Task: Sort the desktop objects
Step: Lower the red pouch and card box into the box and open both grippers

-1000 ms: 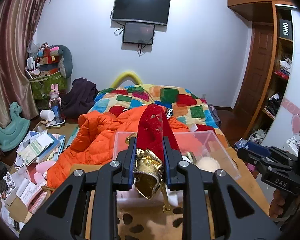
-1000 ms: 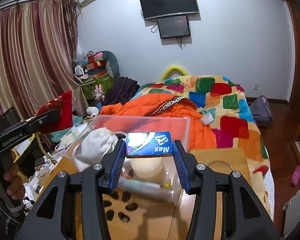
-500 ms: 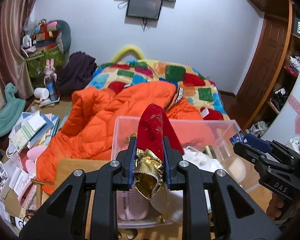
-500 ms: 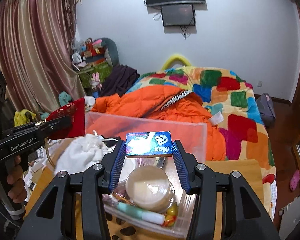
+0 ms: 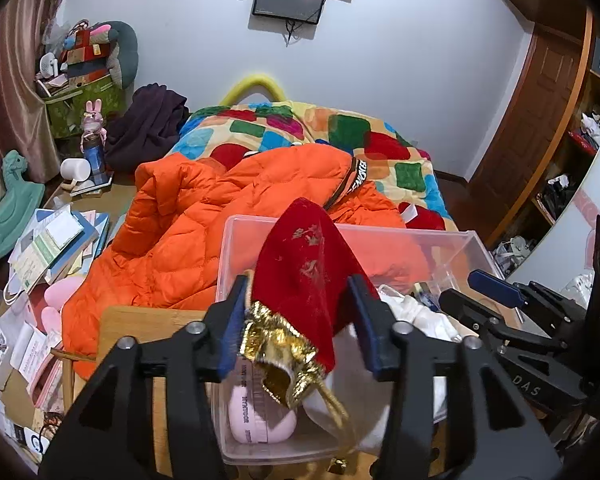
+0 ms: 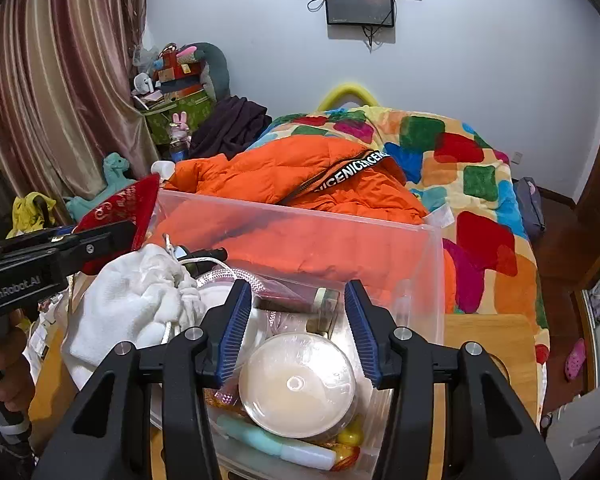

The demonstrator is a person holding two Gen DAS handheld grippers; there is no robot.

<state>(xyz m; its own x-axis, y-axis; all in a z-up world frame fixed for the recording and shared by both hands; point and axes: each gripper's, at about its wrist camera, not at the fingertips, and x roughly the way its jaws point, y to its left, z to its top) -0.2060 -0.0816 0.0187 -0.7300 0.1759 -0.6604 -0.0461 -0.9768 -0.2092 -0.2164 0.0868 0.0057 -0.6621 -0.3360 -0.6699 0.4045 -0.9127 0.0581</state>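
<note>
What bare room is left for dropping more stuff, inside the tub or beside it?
Inside the clear plastic tub, only the far right corner, behind the round cream-lidded jar, looks bare. The wooden tabletop right of the tub is free too. The white cloth bag crowds the tub's left side.

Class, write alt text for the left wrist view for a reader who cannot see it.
The left gripper, its jaws opening, has a red and gold pouch between them above a clear plastic bin of small items. Behind lie an orange jacket and a bed.
</note>
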